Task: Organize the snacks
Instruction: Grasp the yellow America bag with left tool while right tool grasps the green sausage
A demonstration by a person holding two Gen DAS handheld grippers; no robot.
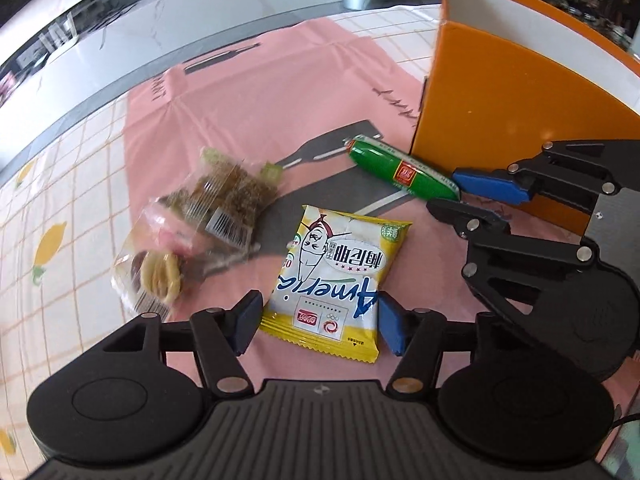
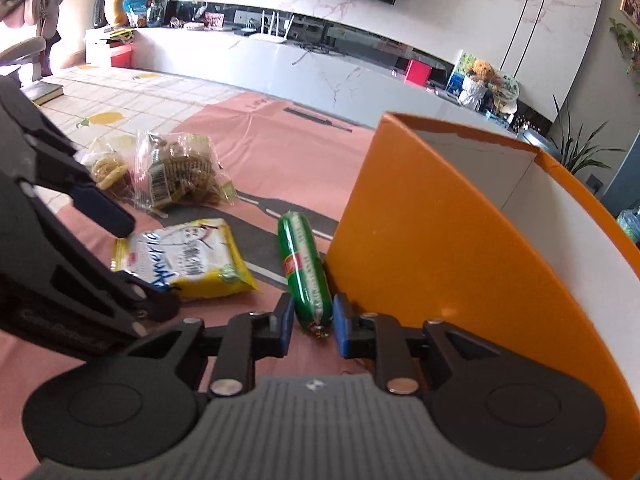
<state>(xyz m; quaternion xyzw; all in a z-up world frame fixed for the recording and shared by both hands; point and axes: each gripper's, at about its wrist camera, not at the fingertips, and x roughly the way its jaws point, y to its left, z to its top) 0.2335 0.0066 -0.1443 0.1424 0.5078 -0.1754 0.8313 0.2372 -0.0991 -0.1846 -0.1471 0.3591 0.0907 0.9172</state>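
A yellow snack packet (image 1: 336,280) lies flat on the pink mat; my left gripper (image 1: 316,326) is open with its blue pads on either side of the packet's near end. A green sausage (image 2: 306,270) lies beside the orange box (image 2: 460,240); my right gripper (image 2: 310,326) is open with its pads on either side of the sausage's near end. The sausage (image 1: 402,170), box (image 1: 520,100) and right gripper (image 1: 460,196) also show in the left wrist view. The packet (image 2: 188,260) and left gripper's fingers (image 2: 100,208) show in the right wrist view.
Two clear bags of biscuits (image 1: 192,224) lie left of the packet, also in the right wrist view (image 2: 176,172). The pink mat (image 1: 256,92) lies on a checked tablecloth (image 1: 60,208). A white counter (image 2: 320,76) runs behind the table.
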